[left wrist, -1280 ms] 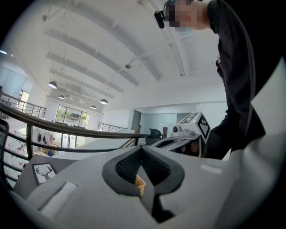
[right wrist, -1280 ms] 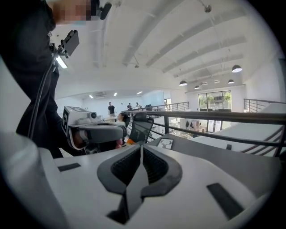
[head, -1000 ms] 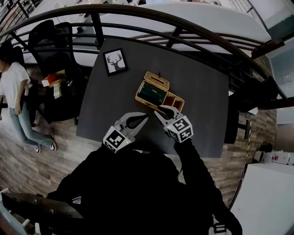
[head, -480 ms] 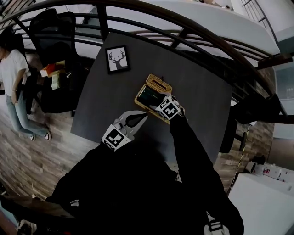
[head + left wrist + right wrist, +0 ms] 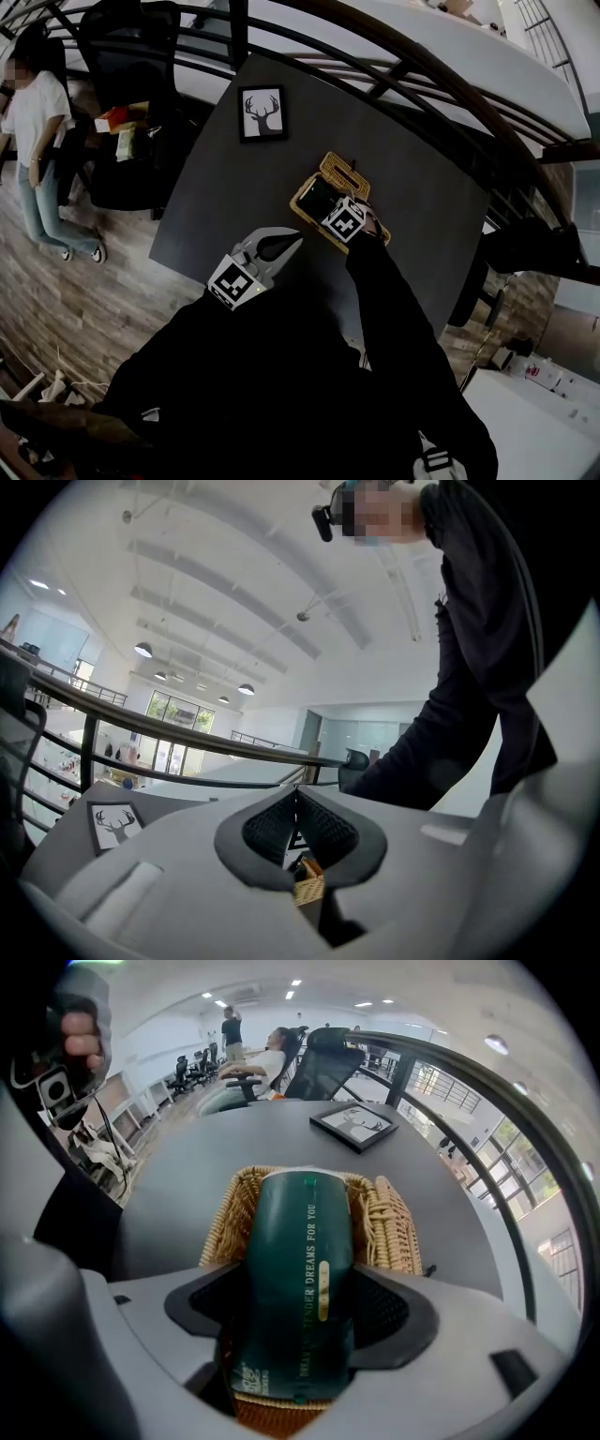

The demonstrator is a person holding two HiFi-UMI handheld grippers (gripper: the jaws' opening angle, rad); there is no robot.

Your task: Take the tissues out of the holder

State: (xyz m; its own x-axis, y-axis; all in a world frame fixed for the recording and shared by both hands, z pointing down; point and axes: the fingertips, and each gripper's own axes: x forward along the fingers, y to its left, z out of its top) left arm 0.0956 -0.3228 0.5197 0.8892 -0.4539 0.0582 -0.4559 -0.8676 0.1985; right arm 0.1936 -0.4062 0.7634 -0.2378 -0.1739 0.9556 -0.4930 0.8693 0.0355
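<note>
Tissue pack: a dark green, soft-sided plastic pack [image 5: 300, 1269], long, with rounded shoulders; its glossy skin carries pale lettering along its length and a small pale oval near the middle.
Where it lies: inside the holder, directly under the right gripper, running lengthwise between the jaws and out past their tips.
Holder: an oblong basket of tan woven wicker [image 5: 223, 1232] with a ribbed, coiled rim; it wraps closely round the pack on both sides.
Wicker panel: a flat woven piece of the same tan cane [image 5: 401, 1227] lies against the holder, just right of the right jaw.
Table: a dark grey, matte tabletop [image 5: 216, 216] under the holder.
Framed picture: a black-framed white print of a deer head [image 5: 354, 1124], well beyond the holder.
Right gripper: the pale grey gripper with black textured pads [image 5: 302, 1312] points steeply down. Its jaws have just been opening and stand wide, one pad on each long side of the pack (close to it, with no squeeze showing in the plastic).
Left gripper: the matching grey gripper [image 5: 296, 799] is held level beside the holder, its pads meeting at the tips and holding nothing.
</note>
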